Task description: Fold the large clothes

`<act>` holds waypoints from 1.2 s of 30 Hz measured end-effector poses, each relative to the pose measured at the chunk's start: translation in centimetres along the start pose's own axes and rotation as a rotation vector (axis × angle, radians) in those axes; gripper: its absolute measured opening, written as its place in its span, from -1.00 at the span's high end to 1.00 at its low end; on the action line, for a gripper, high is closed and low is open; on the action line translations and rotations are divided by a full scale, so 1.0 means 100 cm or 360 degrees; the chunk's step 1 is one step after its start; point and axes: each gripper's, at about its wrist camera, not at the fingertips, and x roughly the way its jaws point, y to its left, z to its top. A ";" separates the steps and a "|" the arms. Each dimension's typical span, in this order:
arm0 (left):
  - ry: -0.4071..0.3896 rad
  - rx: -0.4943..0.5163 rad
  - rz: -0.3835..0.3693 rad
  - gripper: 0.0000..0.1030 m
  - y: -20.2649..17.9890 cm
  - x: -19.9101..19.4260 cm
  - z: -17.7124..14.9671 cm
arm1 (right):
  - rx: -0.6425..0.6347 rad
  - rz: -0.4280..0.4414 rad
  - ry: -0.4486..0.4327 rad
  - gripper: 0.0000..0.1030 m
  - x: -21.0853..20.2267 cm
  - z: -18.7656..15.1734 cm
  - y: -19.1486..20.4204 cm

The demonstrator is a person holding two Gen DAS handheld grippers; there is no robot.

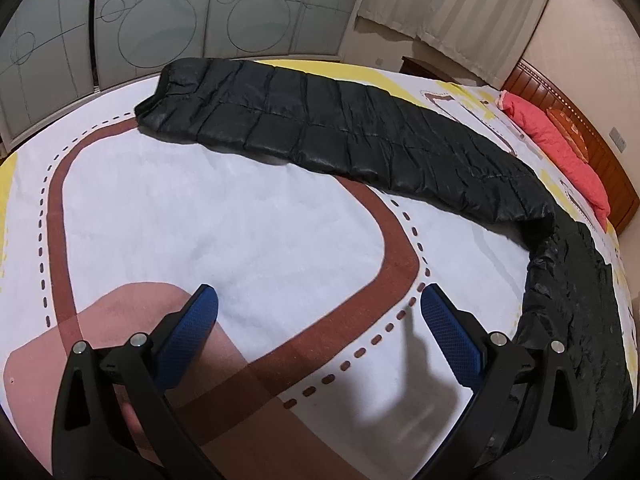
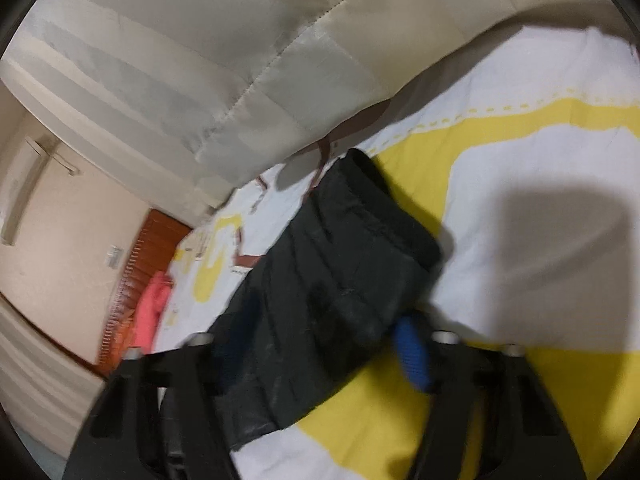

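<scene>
A long black quilted puffer garment (image 1: 320,128) lies folded lengthwise across the bed, curving down along the right side. My left gripper (image 1: 318,308) is open and empty, hovering over the patterned bedspread (image 1: 240,220), apart from the garment. In the right wrist view the garment's end (image 2: 340,272) lies between the wide-spread blue fingers (image 2: 412,348) of my right gripper (image 2: 324,332). The jaws stand open around the fabric; the view is blurred.
A coral pillow (image 1: 560,148) lies by the wooden headboard (image 1: 592,136) at the far right. Glass wardrobe doors (image 1: 160,20) stand behind the bed. A beige curtain (image 2: 240,60) hangs close over the bed edge in the right wrist view.
</scene>
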 end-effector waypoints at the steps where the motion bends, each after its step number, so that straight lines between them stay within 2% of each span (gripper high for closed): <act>1: -0.0008 -0.0007 0.0020 -0.96 0.000 0.000 0.000 | -0.0016 0.0018 0.0030 0.59 0.006 0.004 -0.001; 5: -0.0046 -0.0030 0.0108 -0.96 0.009 0.002 0.007 | -0.0113 -0.0011 0.0031 0.65 0.003 0.001 0.008; 8: -0.0043 -0.0038 0.0118 -0.96 0.012 0.004 0.009 | -0.0222 0.0043 0.0000 0.67 -0.013 -0.006 0.034; 12: -0.0034 -0.0003 0.0156 -0.96 0.008 0.009 0.008 | -0.0423 0.0185 -0.0008 0.67 -0.034 -0.027 0.092; 17: -0.0031 0.0023 0.0180 -0.96 0.009 0.012 0.006 | -0.0791 0.0341 0.0036 0.67 -0.052 -0.092 0.176; 19: -0.0029 0.0038 0.0198 -0.96 0.008 0.014 0.006 | -0.0921 0.0403 0.0098 0.67 -0.050 -0.127 0.210; 24: -0.0022 0.0084 0.0262 -0.96 0.003 0.017 0.004 | -0.1097 0.0511 0.0291 0.67 -0.034 -0.206 0.270; 30: -0.0031 0.0101 0.0280 -0.96 0.002 0.020 0.002 | -0.1277 0.0638 0.0479 0.67 -0.027 -0.299 0.327; 36: -0.0052 0.0111 0.0291 -0.96 0.000 0.018 -0.003 | -0.1421 0.0776 0.0629 0.67 -0.036 -0.378 0.364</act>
